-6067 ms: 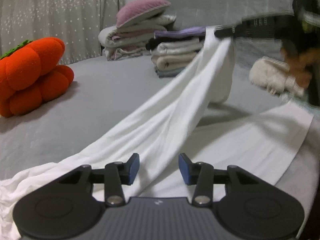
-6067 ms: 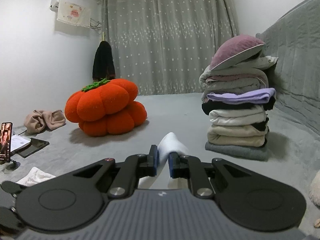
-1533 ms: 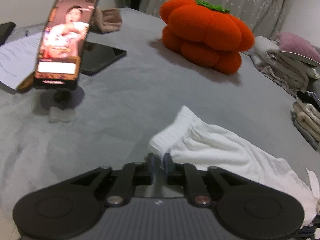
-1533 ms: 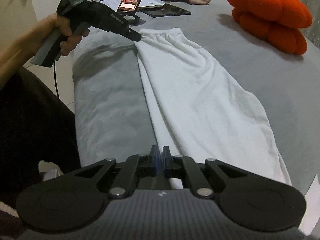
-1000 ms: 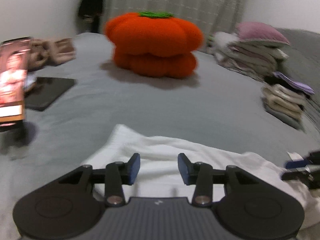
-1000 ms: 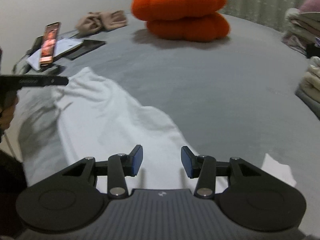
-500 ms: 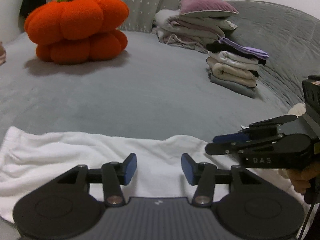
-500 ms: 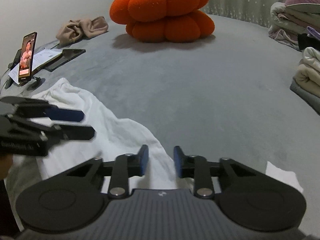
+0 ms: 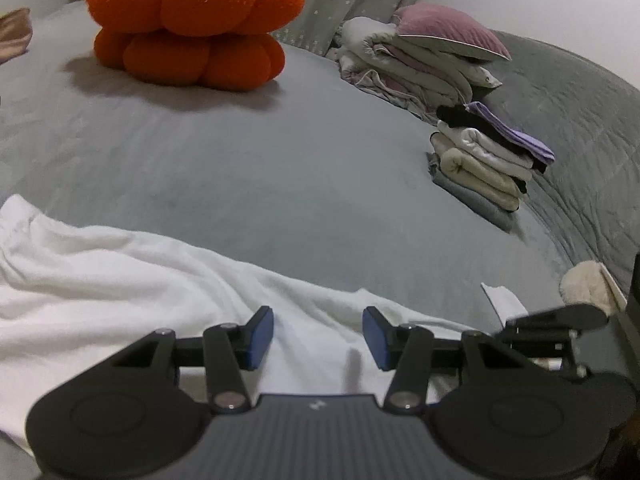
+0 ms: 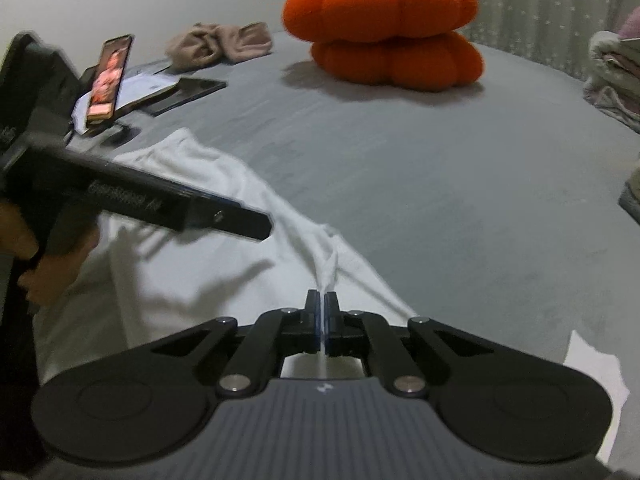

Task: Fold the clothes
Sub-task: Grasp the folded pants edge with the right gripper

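The white garment (image 10: 192, 280) lies spread along the near edge of the grey bed (image 10: 420, 184), running under and to the left of both sets of jaws. The right gripper (image 10: 323, 304) has its jaws clenched on a raised pleat of the cloth, which peaks up just ahead of the pads. The left gripper (image 9: 318, 332) hangs over the garment (image 9: 120, 280) with its jaws released, the blue pads apart and bare cloth showing between them; nothing is pinched there.

In the right wrist view the left gripper (image 10: 240, 222) reaches in from the left, close above the cloth, held by a hand (image 10: 44, 264). Well beyond the jaws sits an orange pumpkin cushion (image 10: 384, 28). Far left of them stand a propped phone (image 10: 110, 76), papers and a dark tablet (image 10: 188, 94), with a beige bundle (image 10: 220, 46) behind.

Ahead and right of the left jaws are a stack of folded clothes (image 9: 488, 160) and a taller pile topped by a mauve pillow (image 9: 444, 34). A small white scrap (image 9: 502, 300) lies just right of them.
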The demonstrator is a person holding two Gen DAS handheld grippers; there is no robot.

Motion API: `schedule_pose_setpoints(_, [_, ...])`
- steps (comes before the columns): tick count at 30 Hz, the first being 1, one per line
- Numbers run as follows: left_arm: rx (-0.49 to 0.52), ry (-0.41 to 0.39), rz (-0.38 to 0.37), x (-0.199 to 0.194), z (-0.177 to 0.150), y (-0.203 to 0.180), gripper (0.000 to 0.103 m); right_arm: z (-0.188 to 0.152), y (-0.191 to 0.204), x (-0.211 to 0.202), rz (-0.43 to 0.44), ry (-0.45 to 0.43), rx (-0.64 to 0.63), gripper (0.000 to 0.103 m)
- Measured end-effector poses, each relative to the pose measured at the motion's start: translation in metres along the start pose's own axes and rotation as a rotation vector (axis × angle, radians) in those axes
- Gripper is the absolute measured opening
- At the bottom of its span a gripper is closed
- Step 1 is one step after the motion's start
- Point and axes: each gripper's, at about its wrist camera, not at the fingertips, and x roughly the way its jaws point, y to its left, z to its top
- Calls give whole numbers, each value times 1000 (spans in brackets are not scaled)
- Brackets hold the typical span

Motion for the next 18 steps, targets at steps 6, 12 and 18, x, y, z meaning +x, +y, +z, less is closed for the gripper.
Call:
schedule_pose_setpoints(6, [7,3,9,6,-1,-5,50,-3,2,0,28,24,-2,2])
schedule_pose_setpoints(12, [84,9,34,5,-7,-5,50,1,-17,4,88,27,133,15])
schedule_pose_setpoints(18, [175,-13,27,-2,-21,-4,50,3,-52,14,213,7,393,44])
